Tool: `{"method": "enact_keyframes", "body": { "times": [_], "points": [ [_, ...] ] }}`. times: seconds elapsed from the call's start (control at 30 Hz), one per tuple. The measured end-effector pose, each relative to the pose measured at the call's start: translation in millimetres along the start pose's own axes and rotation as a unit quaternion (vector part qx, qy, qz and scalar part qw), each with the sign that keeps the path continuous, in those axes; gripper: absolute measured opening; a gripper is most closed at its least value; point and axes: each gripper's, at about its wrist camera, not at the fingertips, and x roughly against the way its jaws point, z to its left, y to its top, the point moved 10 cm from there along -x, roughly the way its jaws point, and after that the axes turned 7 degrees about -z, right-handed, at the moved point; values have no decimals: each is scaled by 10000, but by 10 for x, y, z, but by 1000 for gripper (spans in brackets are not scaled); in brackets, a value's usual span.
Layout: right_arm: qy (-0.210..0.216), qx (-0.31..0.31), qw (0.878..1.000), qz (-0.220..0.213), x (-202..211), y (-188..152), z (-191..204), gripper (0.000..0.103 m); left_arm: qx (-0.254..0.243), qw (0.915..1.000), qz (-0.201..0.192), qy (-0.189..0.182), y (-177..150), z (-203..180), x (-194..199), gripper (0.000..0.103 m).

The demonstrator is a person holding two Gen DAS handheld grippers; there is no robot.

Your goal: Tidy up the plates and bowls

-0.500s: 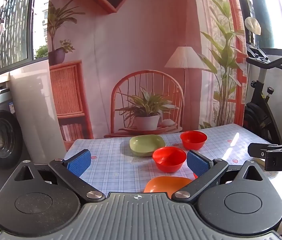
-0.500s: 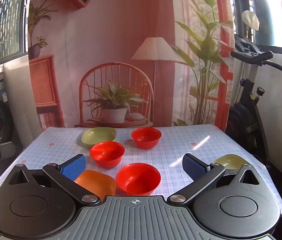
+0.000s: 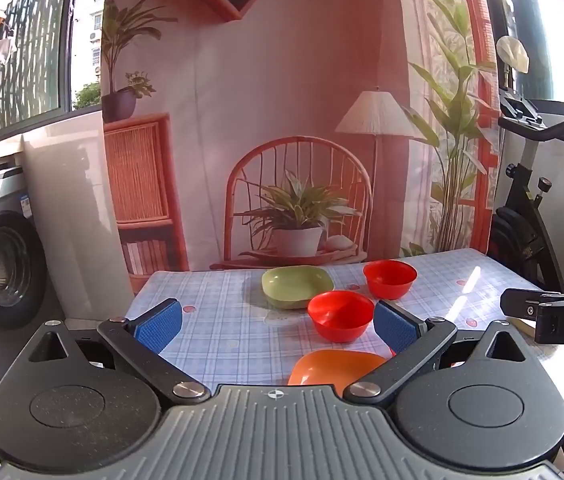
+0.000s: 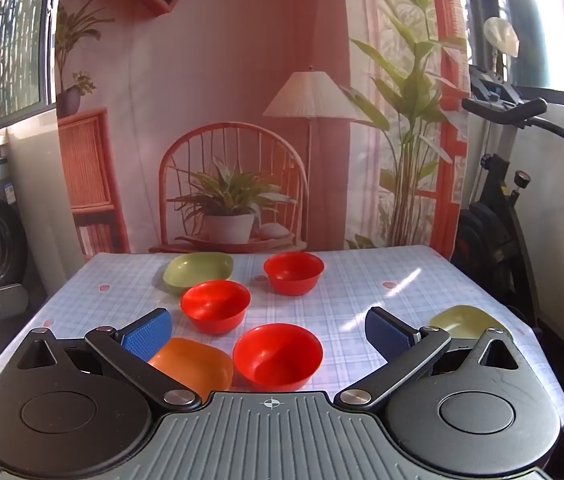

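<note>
Checked cloth covers the table [image 4: 362, 280], where nothing is stacked yet, so all sorting remains. Left gripper [image 3: 278, 322] and right gripper [image 4: 268, 330] both stand wide open and empty above the near edge. Nearest lie an orange plate [image 4: 198, 364] and a red bowl [image 4: 278, 354]; a yellow-green plate [image 4: 466, 320] sits at the right edge. Further, two red bowls [image 4: 216, 306] and a green plate [image 4: 198, 270], long axis left-right, all upright.

In the right wrist view, bare checked table [image 4: 362, 280] lay open at center right, between the red bowls [image 4: 278, 354] and the pale green dish [image 4: 468, 320] at the right edge. Left of center, the orange dish [image 4: 194, 364] and another bowl [image 4: 215, 306] crowded the way (nearly touching).
</note>
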Motion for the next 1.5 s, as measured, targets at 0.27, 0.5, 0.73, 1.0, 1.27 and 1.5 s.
{"method": "enact_keyframes", "body": {
  "times": [0.27, 0.5, 0.73, 1.0, 1.27, 1.5],
  "points": [
    [1, 2, 10000, 9, -4, -1, 3, 103, 65, 10000, 42, 36, -16, 37, -15, 103],
    [-3, 6, 10000, 12, -7, 2, 3, 103, 73, 10000, 45, 40, -14, 40, -11, 103],
    [-1, 9, 10000, 20, -5, 1, 6, 103, 95, 9999, 71, 47, -14, 46, -4, 103],
    [-4, 9, 10000, 22, -3, -3, 7, 103, 109, 9999, 95, 48, -12, 42, -16, 103],
    [-2, 11, 10000, 30, -2, -1, 9, 103, 113, 9999, 99, 48, -14, 41, -18, 103],
    [-3, 12, 10000, 35, 0, 11, 17, 103, 115, 9999, 100, 48, -24, 38, -20, 103]
  ]
}}
